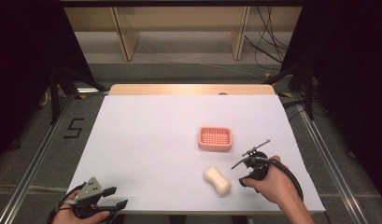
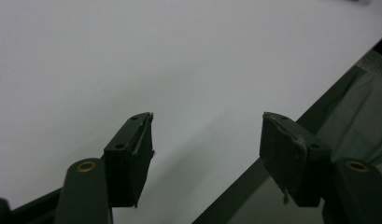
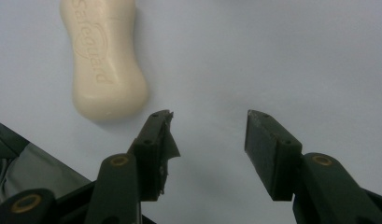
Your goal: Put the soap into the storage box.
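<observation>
1. The right gripper (image 3: 209, 140) has its jaws spread wide with nothing between them; its left pad looks torn at the tip, and bare white table (image 3: 272, 56) lies under the gap
2. The left gripper (image 2: 207, 140) is likewise wide apart and empty, poised over the near left edge of the table
3. Just beside the right gripper's left jaw lies the soap bar (image 3: 102, 60), a cream, waisted cake stamped with lettering, flat on the table near its front edge
4. Seen from the high view, the soap bar (image 1: 217, 180) sits between the right gripper (image 1: 251, 164) and the table's middle, with the pink slatted soap dish (image 1: 215, 138) a little beyond it
5. Judging by looks, the soap is stiff, fairly light and smooth, so likely slippery; the narrow waist seems the surest place to pinch, across its width, since the rounded ends would tend to squirt out
</observation>
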Demonstrator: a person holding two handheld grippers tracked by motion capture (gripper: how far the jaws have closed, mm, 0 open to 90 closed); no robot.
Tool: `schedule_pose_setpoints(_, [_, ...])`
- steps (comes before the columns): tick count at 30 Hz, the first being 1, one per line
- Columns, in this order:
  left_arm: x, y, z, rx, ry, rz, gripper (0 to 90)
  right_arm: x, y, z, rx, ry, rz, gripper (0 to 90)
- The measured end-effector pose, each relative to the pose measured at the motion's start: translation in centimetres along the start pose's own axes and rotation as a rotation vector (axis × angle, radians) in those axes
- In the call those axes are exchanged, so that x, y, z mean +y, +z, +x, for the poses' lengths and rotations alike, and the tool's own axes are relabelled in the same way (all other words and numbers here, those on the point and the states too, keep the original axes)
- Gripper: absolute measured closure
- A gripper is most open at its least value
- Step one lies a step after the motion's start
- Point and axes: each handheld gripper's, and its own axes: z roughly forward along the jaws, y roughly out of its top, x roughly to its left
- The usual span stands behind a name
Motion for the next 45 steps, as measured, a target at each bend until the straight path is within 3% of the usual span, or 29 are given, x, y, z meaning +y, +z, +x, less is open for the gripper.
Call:
schedule_pose_setpoints(2, [0.0,0.0,0.0,-0.001,-0.001,0.0,34.3,0.1,0.0,0.0,-0.007,-0.008,-0.001,51.2])
schedule_pose_setpoints(3, [0.1,0.0,0.3,0.019,0.038,0.009,34.3,0.3,-0.2,0.2,-0.003,0.003,0.003,51.2])
schedule_pose_setpoints(5, [0.0,0.0,0.2,0.018,0.018,0.002,34.3,0.7,-0.1,0.2,-0.005,-0.04,-0.005,51.1])
schedule_pose_setpoints(6, [0.1,0.0,0.3,0.021,0.033,0.009,34.3,0.9,-0.2,0.6,0.002,-0.023,0.01,51.1])
schedule_pose_setpoints(8, [0.1,0.0,0.3,0.022,0.031,0.007,34.3,1.1,-0.2,0.9,0.024,-0.041,0.016,51.2])
schedule_pose_setpoints(11, [0.1,0.0,0.3,0.02,0.032,0.008,34.3,1.5,-0.1,1.3,0.009,-0.042,0.014,51.1])
schedule_pose_setpoints(13, [0.1,0.0,0.3,0.019,0.036,0.01,34.3,1.9,0.0,1.7,0.0,-0.07,0.02,50.8])
schedule_pose_setpoints(14, [0.1,0.0,0.3,0.019,0.035,0.009,34.3,2.0,-0.1,2.0,0.007,-0.049,0.034,50.6])
schedule_pose_setpoints(15, [0.1,0.0,0.3,0.019,0.035,0.009,34.3,2.2,0.0,1.9,0.021,-0.101,0.009,50.3])
schedule_pose_setpoints(17, [0.1,0.0,0.3,0.019,0.035,0.009,34.3,2.6,0.0,2.3,0.028,-0.115,0.008,50.0])
schedule_pose_setpoints(18, [0.0,0.0,0.0,0.005,-0.003,-0.002,34.3,2.7,-0.1,2.6,0.031,-0.098,0.021,49.8])
schedule_pose_setpoints(19, [0.0,0.0,0.0,0.005,-0.003,-0.002,34.3,3.0,-0.1,2.6,0.041,-0.113,0.02,49.5])
schedule_pose_setpoints(20, [0.1,0.0,0.3,0.018,0.029,0.007,34.3,3.1,0.0,2.6,0.028,-0.15,0.011,49.1])
schedule_pose_setpoints(21, [0.1,0.0,0.3,0.018,0.038,0.007,34.3,3.3,0.1,2.8,0.03,-0.151,0.001,49.1])
schedule_pose_setpoints(22, [0.1,0.0,0.3,0.017,0.035,0.007,34.3,3.5,0.1,3.0,0.038,-0.151,0.032,49.0])
schedule_pose_setpoints(25, [0.1,0.0,0.3,0.018,0.034,0.006,34.3,3.8,0.3,3.4,0.035,-0.157,0.01,48.5])
schedule_pose_setpoints(29, [0.1,0.0,0.4,0.018,0.038,0.007,34.3,4.3,0.6,3.8,0.042,-0.163,0.037,47.2])
schedule_pose_setpoints(33, [0.1,0.0,0.3,0.017,0.031,0.006,34.3,4.6,1.0,4.2,0.047,-0.172,0.057,46.4])
schedule_pose_setpoints(34, [0.0,0.1,0.0,0.0,-0.007,-0.006,34.3,4.7,1.3,4.3,0.049,-0.175,0.056,46.3])
schedule_pose_setpoints(36, [0.0,0.0,0.1,0.016,-0.016,0.009,34.3,5.1,1.6,4.6,0.05,-0.199,0.06,46.0])
schedule_pose_setpoints(38, [0.0,0.1,0.1,0.02,-0.009,0.008,34.3,5.1,1.7,4.8,0.055,-0.18,0.065,46.1])
schedule_pose_setpoints(39, [0.1,0.0,0.4,0.017,0.04,0.007,34.3,5.3,2.0,4.8,0.055,-0.201,0.072,46.1])
schedule_pose_setpoints(40, [0.1,0.0,0.4,0.017,0.04,0.007,34.3,5.3,2.0,4.8,0.055,-0.201,0.072,46.1])
schedule_pose_setpoints(44, [0.1,0.0,0.4,0.017,0.033,0.005,34.3,5.5,2.3,5.2,0.054,-0.185,0.082,46.0])
schedule_pose_setpoints(45, [0.0,0.0,0.1,0.013,-0.016,0.004,34.3,5.6,2.6,5.3,0.057,-0.196,0.085,45.7])
